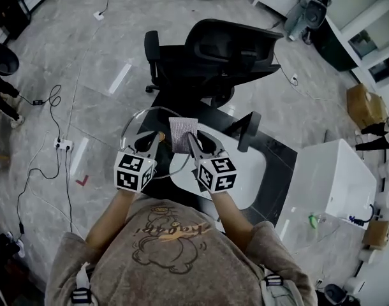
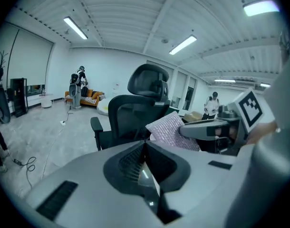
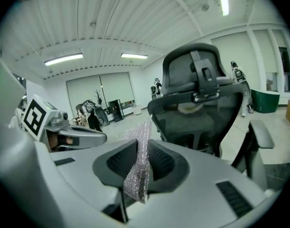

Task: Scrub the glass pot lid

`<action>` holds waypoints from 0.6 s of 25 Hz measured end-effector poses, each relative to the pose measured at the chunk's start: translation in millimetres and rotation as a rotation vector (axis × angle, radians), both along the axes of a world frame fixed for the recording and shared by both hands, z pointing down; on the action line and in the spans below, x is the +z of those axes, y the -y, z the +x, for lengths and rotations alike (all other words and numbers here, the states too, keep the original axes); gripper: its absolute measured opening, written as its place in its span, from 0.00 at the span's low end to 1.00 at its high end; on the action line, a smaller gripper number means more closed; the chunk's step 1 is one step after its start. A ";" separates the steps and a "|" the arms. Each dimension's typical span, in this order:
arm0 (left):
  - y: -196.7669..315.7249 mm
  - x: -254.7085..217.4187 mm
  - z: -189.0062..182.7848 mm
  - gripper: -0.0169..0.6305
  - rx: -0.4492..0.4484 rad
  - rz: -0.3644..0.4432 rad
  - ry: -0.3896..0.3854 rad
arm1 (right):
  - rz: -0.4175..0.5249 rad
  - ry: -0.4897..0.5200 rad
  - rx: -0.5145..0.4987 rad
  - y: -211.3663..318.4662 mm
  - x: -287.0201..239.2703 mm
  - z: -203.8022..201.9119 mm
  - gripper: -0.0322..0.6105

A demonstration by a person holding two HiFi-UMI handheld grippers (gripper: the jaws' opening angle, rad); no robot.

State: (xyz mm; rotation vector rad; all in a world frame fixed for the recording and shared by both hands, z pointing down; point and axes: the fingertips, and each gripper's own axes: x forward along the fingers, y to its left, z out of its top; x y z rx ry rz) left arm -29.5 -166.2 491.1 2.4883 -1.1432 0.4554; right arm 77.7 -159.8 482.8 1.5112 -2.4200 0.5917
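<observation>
In the head view I hold both grippers side by side at chest height, over the near edge of a small white table (image 1: 249,171). My left gripper (image 1: 155,136) is shut on the glass pot lid (image 1: 129,121), whose clear rim arcs out to the left and front of the jaws. In the left gripper view the lid (image 2: 146,177) shows edge-on as a thin glassy sliver between the shut pads of that gripper (image 2: 144,144). My right gripper (image 1: 193,139) is shut on a grey sparkly scrub cloth (image 1: 182,132), which stands upright beside the lid. The cloth (image 3: 138,175) hangs between the right gripper's (image 3: 142,146) pads.
A black office chair (image 1: 213,56) stands just beyond the table on a dark floor mat. A white bin (image 1: 335,177) sits to the right. Cables and a power strip (image 1: 62,145) lie on the grey floor at the left. People stand far off across the room (image 2: 77,87).
</observation>
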 end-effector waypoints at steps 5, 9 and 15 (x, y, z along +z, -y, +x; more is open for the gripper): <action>-26.2 -32.5 -5.5 0.05 -0.018 0.066 -0.015 | 0.095 -0.016 0.112 -49.2 -31.5 16.6 0.19; -41.7 -42.8 -3.8 0.05 -0.019 0.108 0.007 | 0.114 -0.008 0.148 -68.8 -32.6 21.1 0.19; -53.6 -43.6 -3.7 0.05 -0.040 0.123 0.018 | 0.116 -0.015 0.127 -80.0 -26.9 17.4 0.18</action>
